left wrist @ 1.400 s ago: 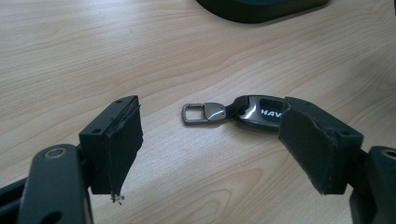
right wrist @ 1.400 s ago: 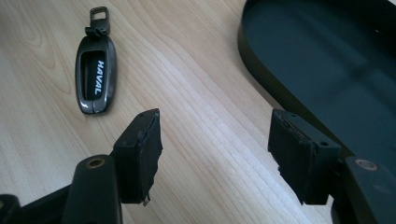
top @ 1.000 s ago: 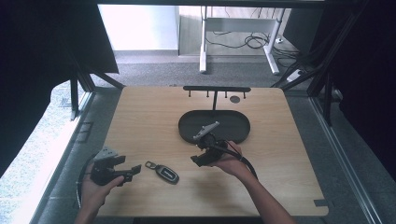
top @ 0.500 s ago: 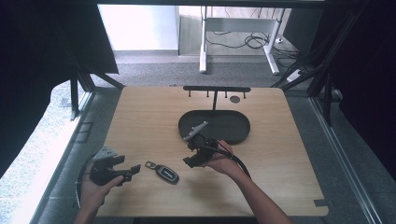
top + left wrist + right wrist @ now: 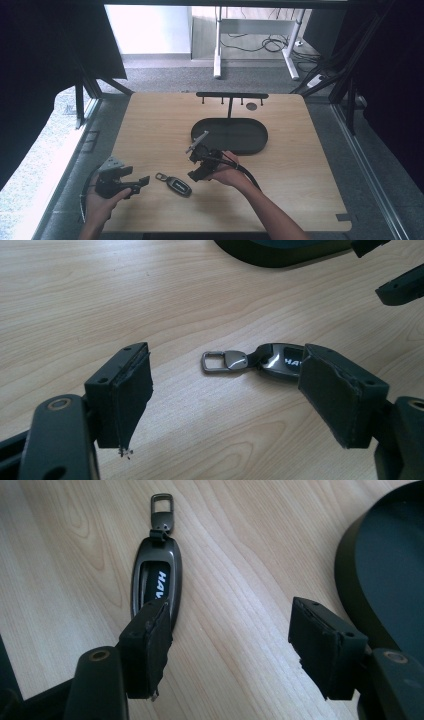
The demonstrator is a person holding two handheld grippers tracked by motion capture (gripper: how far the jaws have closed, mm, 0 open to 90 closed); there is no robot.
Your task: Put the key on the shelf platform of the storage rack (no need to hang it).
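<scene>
Jaws of both grippers parted, grasping nothing; dark oval metal-rimmed key fob [image 5: 178, 185] flat on the pale wooden table [image 5: 300, 180] between left gripper [image 5: 144, 180] and right gripper [image 5: 196, 167].
Seemingly off-centre under the right gripper's near pad [image 5: 150, 630]: could pinch one rim and skid the fob away.

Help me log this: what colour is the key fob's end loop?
Silver metal loop on the dark grey key fob; left gripper view.

A light wooden bench [image 5: 310, 165] stands on grey carpet [image 5: 165, 75]. Beyond it a white desk frame [image 5: 255, 42] straddles loose black cables [image 5: 265, 44] on a paler floor. Dark curtains [image 5: 45, 60] hang at both sides, and daylight falls bright at the left.
</scene>
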